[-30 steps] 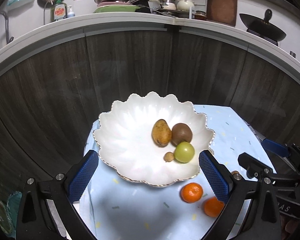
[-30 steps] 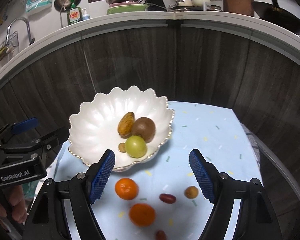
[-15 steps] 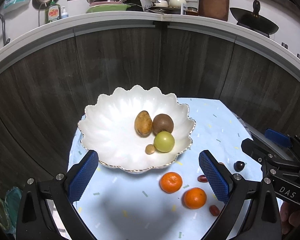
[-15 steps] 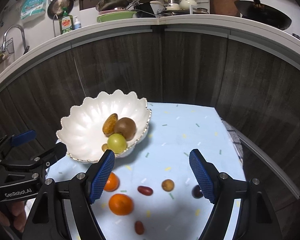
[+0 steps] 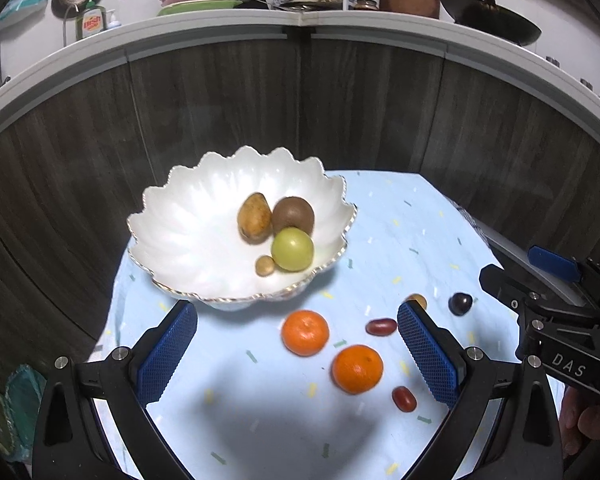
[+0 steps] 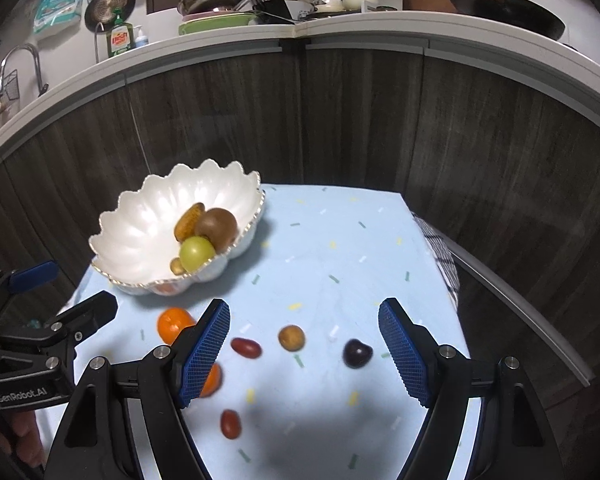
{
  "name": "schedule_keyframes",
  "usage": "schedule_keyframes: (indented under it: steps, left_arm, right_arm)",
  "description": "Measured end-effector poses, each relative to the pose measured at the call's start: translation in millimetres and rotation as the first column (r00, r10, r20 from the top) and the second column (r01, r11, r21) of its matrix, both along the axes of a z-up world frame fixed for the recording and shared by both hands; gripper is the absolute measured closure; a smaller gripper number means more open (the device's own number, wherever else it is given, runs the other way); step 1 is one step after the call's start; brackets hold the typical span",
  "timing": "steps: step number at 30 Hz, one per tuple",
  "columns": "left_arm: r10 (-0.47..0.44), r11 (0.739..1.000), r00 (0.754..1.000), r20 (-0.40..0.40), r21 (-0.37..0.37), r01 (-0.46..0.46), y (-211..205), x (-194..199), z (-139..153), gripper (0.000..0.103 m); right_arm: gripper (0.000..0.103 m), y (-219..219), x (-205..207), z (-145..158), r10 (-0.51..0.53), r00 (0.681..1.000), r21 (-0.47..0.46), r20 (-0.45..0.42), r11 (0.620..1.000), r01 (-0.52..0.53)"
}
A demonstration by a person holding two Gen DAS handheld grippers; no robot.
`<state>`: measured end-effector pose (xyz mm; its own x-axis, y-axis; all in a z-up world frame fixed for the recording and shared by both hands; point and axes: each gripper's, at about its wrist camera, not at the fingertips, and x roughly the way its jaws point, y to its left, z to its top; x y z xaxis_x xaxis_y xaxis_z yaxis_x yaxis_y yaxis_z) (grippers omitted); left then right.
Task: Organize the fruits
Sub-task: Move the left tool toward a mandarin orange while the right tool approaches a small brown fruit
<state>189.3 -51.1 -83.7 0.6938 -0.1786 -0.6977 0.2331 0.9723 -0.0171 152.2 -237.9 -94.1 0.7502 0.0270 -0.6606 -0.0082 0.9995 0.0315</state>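
A white scalloped bowl [image 5: 188,236] [image 6: 140,220] holds a yellow-brown fruit [image 5: 254,218], a kiwi [image 5: 293,215], a green fruit [image 5: 292,249] and a small brown fruit [image 5: 265,266]. On the light blue cloth [image 5: 388,232] lie two oranges [image 5: 305,332] [image 5: 357,369], two red oval fruits [image 5: 381,326] [image 5: 404,399], a small brown fruit [image 6: 291,337] and a dark plum [image 6: 357,353]. My left gripper [image 5: 296,356] is open above the oranges. My right gripper [image 6: 304,354] is open above the small fruits.
Dark wood panels curve behind the table. A white counter above carries dish soap [image 6: 120,38], pots, plates and a black wok [image 5: 490,18]. A checked cloth [image 6: 440,256] hangs at the table's right edge. The right gripper's body shows at the left view's right edge [image 5: 560,332].
Both grippers have pulled back and away from the bowl, so more loose fruits on the cloth have come into view. Both stay open. No fruit has moved.
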Motion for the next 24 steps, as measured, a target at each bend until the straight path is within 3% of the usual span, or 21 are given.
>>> schedule_keyframes:
  steps: [24]
  left_arm:
    - [-0.031,0.999,0.999,-0.031,0.014,0.032,-23,-10,-26,0.003]
  right_arm:
    - [0.026,-23,-7,-28,-0.024,0.999,0.024,-0.041,0.999,0.025]
